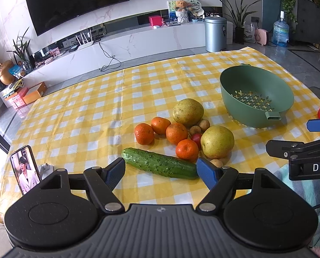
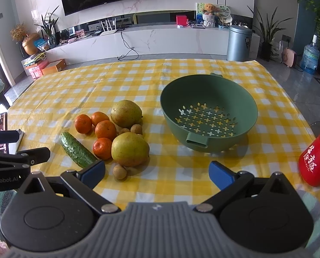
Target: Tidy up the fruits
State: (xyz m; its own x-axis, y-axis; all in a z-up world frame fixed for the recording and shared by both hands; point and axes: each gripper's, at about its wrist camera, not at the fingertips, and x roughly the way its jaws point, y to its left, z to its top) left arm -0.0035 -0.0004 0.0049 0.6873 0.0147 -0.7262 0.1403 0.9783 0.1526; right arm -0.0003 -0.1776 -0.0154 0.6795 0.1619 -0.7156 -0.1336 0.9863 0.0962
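The checked worktop [image 2: 138,81] carries a green colander [image 2: 209,111], nothing in it yet, well right of the fruit pile. Next down in size: two pears [image 2: 130,149], a cucumber [image 1: 160,166], four tangerines [image 2: 105,130], small longans [image 2: 119,172]. The cucumber's long axis runs crosswise just ahead of the left gripper [image 1: 161,171], jaws spread and holding nothing; the right gripper [image 2: 157,174], likewise released, sits nearer the front pear and colander
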